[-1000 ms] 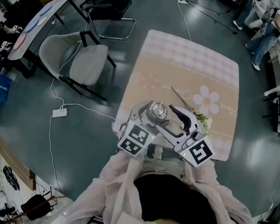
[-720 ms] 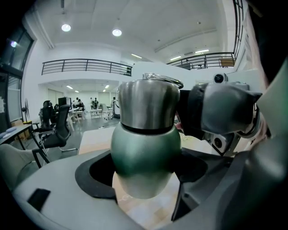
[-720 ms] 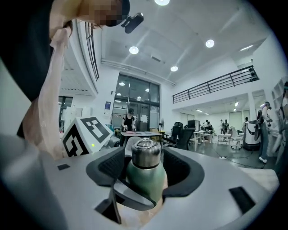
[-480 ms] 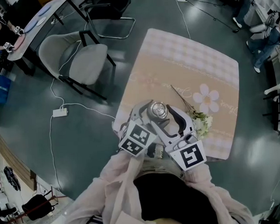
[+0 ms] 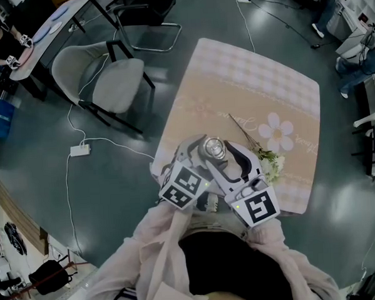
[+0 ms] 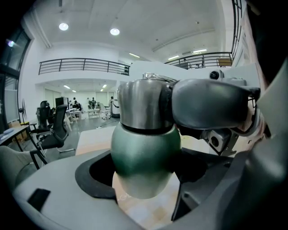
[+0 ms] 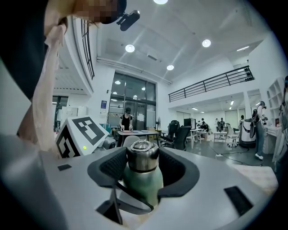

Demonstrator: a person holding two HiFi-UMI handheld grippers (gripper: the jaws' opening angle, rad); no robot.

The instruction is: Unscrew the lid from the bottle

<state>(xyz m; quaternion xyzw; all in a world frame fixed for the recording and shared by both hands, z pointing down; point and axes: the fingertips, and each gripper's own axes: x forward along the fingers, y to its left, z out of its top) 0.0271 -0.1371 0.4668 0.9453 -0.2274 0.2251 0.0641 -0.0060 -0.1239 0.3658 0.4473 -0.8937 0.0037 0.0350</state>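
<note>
A green bottle (image 6: 144,157) with a steel lid (image 7: 142,157) stands upright over the near edge of the table. My left gripper (image 6: 144,179) is shut on its green body, one pad on each side. My right gripper (image 7: 143,168) reaches in level at lid height; its jaws have just been closing, and its black pads now lie against both sides of the lid. Seen from the head view, the lid (image 5: 212,148) shows between the two crossed grippers, left gripper (image 5: 202,154) and right gripper (image 5: 220,157). One right finger (image 6: 207,103) presses the lid's side.
A beige checked cloth with a flower print covers the table (image 5: 253,80). A sprig of pale flowers (image 5: 266,156) lies just right of the grippers. A grey chair (image 5: 102,75) and a power strip (image 5: 80,150) are on the floor to the left.
The right gripper has swung a little left toward the bottle and rolled slightly, its jaws narrowing onto the lid. The left gripper and bottle have stayed put.
</note>
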